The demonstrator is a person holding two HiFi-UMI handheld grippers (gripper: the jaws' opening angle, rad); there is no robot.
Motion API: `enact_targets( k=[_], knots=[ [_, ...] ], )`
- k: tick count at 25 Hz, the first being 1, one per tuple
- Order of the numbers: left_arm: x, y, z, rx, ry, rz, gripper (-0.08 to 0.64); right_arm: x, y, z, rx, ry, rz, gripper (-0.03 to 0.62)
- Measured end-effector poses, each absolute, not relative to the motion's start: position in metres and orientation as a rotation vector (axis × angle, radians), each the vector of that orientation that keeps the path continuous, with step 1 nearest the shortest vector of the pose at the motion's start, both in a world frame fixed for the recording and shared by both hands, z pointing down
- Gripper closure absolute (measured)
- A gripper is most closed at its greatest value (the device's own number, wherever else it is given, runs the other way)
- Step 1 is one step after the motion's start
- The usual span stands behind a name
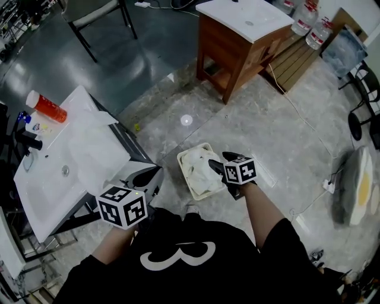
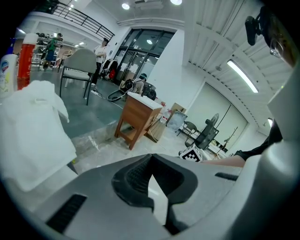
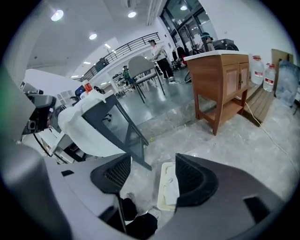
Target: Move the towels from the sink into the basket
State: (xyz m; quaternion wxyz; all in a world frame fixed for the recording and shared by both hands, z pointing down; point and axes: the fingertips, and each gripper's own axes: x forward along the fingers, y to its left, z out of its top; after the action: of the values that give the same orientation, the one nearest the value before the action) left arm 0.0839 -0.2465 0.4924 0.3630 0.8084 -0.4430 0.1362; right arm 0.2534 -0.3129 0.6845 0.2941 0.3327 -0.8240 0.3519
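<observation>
A white towel (image 1: 89, 148) lies draped over the near-right end of the white sink (image 1: 41, 190) at the left; it also shows as the towel (image 2: 33, 131) and the towel (image 3: 86, 124). On the floor stands a cream basket (image 1: 185, 172) with a white towel (image 1: 199, 169) inside. My right gripper (image 1: 214, 167) hangs just above the basket, open and empty; between its jaws (image 3: 152, 176) the basket (image 3: 164, 187) shows below. My left gripper (image 1: 155, 173) sits by the sink's dark frame, its jaw tips (image 2: 150, 161) touching with nothing held.
A wooden cabinet (image 1: 237, 35) with a white top stands farther off, water bottles (image 1: 312, 24) beside it. A chair (image 1: 95, 18) is at the top left. A red bottle (image 1: 47, 107) lies on the sink. A cable (image 1: 297, 113) crosses the floor; a fan (image 1: 356, 184) lies at right.
</observation>
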Motion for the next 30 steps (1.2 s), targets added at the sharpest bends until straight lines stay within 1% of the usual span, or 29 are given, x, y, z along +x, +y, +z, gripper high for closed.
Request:
enact_targets(
  k=[6,14,24,30],
  knots=[
    [0.058,-0.246,0.475,2.070,-1.210,0.283,0.555,0.217,-0.321,0.643,0.797,-2.272,0.840,0.281],
    [0.014,-0.226,0.449,2.024,-1.287,0.193,0.555,0.122,-0.319,0.554,0.628,-2.461,0.672,0.264],
    [-0.105,-0.180,0.400,1.975,-1.444,0.072,0.555,-0.034,-0.264,0.457,0.369,-2.604,0.408,0.261],
    [-0.175,-0.147,0.389,1.951,-1.496,0.048,0.555,-0.106,-0.235,0.440,0.320,-2.599,0.379,0.260]
  ],
)
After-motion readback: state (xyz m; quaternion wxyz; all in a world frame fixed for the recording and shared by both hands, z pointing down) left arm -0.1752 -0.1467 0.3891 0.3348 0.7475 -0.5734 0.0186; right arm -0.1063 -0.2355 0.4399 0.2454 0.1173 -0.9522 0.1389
